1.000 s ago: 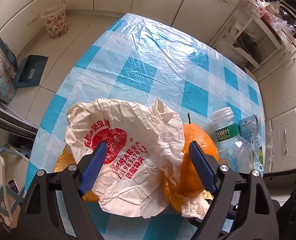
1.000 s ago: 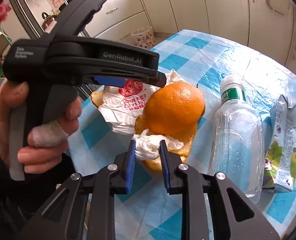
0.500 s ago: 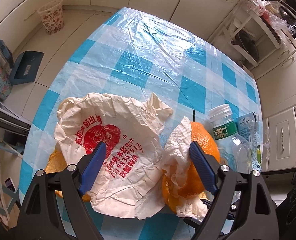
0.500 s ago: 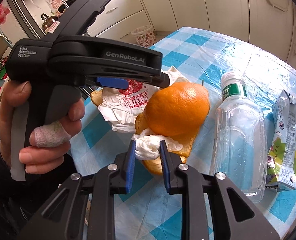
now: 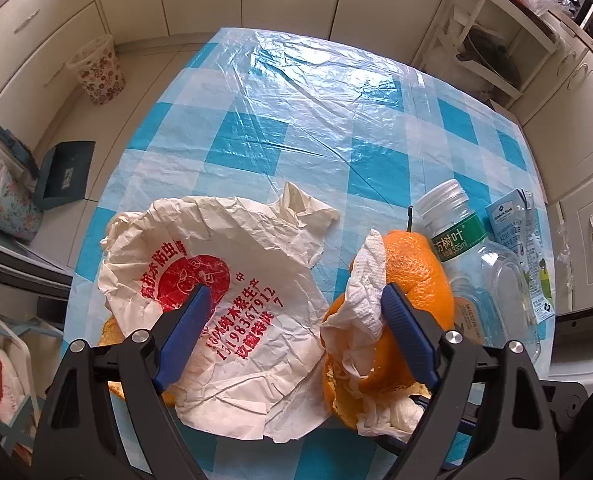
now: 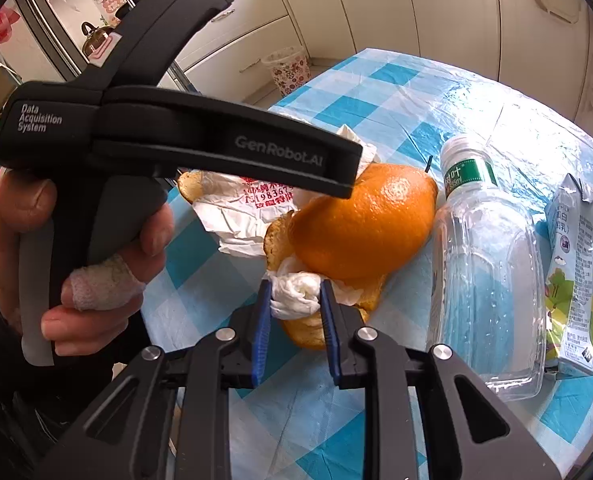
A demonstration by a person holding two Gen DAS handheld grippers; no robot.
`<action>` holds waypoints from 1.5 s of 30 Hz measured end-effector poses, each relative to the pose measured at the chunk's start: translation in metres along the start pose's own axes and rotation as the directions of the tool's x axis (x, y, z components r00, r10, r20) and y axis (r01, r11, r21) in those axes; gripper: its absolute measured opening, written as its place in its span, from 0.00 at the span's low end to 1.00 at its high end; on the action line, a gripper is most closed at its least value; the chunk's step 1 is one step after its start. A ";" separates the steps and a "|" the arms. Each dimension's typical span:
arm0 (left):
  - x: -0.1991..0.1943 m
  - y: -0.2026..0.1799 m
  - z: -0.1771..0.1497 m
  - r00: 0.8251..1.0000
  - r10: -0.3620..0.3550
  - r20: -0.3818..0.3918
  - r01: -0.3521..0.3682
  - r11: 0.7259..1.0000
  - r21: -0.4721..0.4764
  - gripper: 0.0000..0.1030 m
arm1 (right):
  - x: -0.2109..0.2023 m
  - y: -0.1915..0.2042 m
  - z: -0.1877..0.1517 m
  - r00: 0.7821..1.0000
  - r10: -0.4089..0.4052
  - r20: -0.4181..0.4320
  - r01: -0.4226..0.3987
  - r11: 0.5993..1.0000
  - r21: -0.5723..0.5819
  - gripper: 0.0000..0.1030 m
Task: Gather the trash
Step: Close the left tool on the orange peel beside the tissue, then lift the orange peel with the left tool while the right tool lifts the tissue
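Your right gripper (image 6: 294, 300) is pinching the tissue wad (image 6: 296, 292); your left gripper (image 5: 292, 308) is hanging wide, holding nothing, over the printed wrapper (image 5: 224, 296); lifting risks dragging the orange peel (image 6: 360, 220) off the table.

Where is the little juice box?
In the right wrist view the juice box lies at the table's right edge, just right of the plastic bottle, which lies beside the orange peel.

The left gripper (image 6: 224, 152) body reads "GenRobot.AI" and "Data Acquisition System"; the paper wrapper (image 5: 232, 280) shows "1983367912"; the bottle label (image 5: 456, 240) "335ml"
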State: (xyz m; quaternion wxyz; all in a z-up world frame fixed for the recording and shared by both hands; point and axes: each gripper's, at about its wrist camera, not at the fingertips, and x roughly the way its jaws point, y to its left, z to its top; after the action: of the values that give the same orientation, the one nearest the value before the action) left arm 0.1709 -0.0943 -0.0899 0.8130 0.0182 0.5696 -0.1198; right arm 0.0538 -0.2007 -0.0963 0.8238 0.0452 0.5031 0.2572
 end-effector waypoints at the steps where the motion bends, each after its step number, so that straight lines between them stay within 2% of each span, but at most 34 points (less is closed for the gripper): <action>1: 0.000 0.000 0.000 1.000 0.007 0.005 -0.007 1.000 -0.001 0.81 | 0.000 0.000 0.000 1.000 0.000 0.000 0.000 1.000 0.000 0.24; 5: 0.000 0.001 0.001 0.999 0.033 0.013 -0.033 0.999 -0.008 0.82 | 0.001 -0.001 0.000 1.000 0.000 0.000 0.000 1.000 0.000 0.24; 9: 0.003 -0.002 0.000 0.999 -0.051 -0.015 0.051 0.999 -0.008 0.82 | 0.002 -0.001 0.000 1.000 -0.003 -0.002 0.003 1.000 0.002 0.24; 10: 0.003 -0.004 0.000 0.999 -0.046 -0.017 0.046 0.999 0.003 0.82 | 0.003 -0.001 0.000 1.000 -0.003 -0.003 0.003 1.000 0.002 0.24; 13: -0.001 -0.009 -0.002 0.998 0.065 0.026 -0.066 0.997 0.042 0.83 | 0.004 -0.001 0.001 1.000 -0.005 -0.002 0.005 1.000 -0.003 0.24; 15: -0.002 -0.009 -0.001 0.997 0.077 0.030 -0.078 0.996 0.045 0.83 | 0.004 -0.001 0.001 1.000 -0.004 -0.002 0.004 1.000 -0.002 0.24; 19: -0.004 -0.007 0.001 0.988 0.146 0.054 -0.148 0.988 0.037 0.83 | 0.005 -0.002 0.002 1.000 -0.004 -0.003 0.004 1.000 -0.004 0.24; 23: -0.004 -0.008 0.001 0.997 0.063 0.035 -0.064 0.997 0.039 0.83 | 0.005 -0.003 0.001 1.000 -0.005 -0.004 0.005 1.000 -0.004 0.24; 26: -0.003 -0.010 0.000 1.000 -0.027 0.010 0.027 0.999 0.037 0.83 | 0.005 -0.002 0.001 1.000 -0.006 -0.004 0.006 1.000 -0.004 0.24; 28: -0.002 -0.016 -0.003 0.999 -0.050 0.004 0.049 0.997 0.061 0.83 | 0.005 -0.003 0.001 1.000 -0.006 -0.004 0.006 1.000 -0.003 0.24; 29: -0.003 -0.021 -0.004 1.000 -0.023 0.012 0.022 0.996 0.090 0.83 | 0.005 -0.002 0.001 1.000 -0.006 -0.005 0.006 1.000 -0.005 0.24; 31: -0.005 -0.033 -0.009 0.995 0.080 0.056 -0.088 0.983 0.163 0.83 | 0.005 -0.002 0.001 1.000 -0.006 -0.005 0.006 1.000 -0.005 0.24; 34: -0.008 -0.034 -0.010 0.995 0.078 0.060 -0.087 0.981 0.173 0.83 | 0.005 -0.002 0.001 1.000 -0.006 -0.005 0.006 1.000 -0.006 0.24; 36: -0.008 -0.030 -0.008 0.998 0.049 0.048 -0.056 0.986 0.158 0.73 | 0.005 -0.002 0.001 1.000 -0.006 -0.005 0.006 1.000 -0.006 0.24; 37: -0.007 -0.028 -0.007 0.999 0.029 0.035 -0.034 0.988 0.149 0.58 | 0.005 -0.002 0.001 1.000 -0.007 -0.005 0.007 1.000 -0.007 0.24; 38: -0.006 -0.027 -0.007 1.000 0.013 0.024 -0.016 0.990 0.143 0.38 | 0.005 -0.002 0.001 1.000 -0.008 -0.004 0.008 1.000 -0.006 0.24; 40: -0.003 -0.022 -0.007 0.999 -0.035 -0.013 0.036 0.992 0.118 0.17 | 0.004 -0.003 0.001 1.000 -0.009 -0.001 0.009 1.000 -0.006 0.24; 42: -0.004 -0.014 -0.004 0.996 -0.085 -0.022 0.086 0.993 0.076 0.14 | 0.003 -0.005 0.001 1.000 -0.011 0.002 0.011 1.000 -0.005 0.24; 45: -0.008 0.004 0.000 0.976 -0.216 -0.036 0.216 0.976 -0.011 0.12 | 0.000 -0.007 -0.001 1.000 -0.015 0.006 0.015 1.000 -0.003 0.24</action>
State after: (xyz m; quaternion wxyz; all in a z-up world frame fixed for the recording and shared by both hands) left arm 0.1696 -0.0891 -0.0827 0.7845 -0.0446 0.5835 -0.2052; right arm 0.0552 -0.2067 -0.0995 0.8272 0.0408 0.5006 0.2518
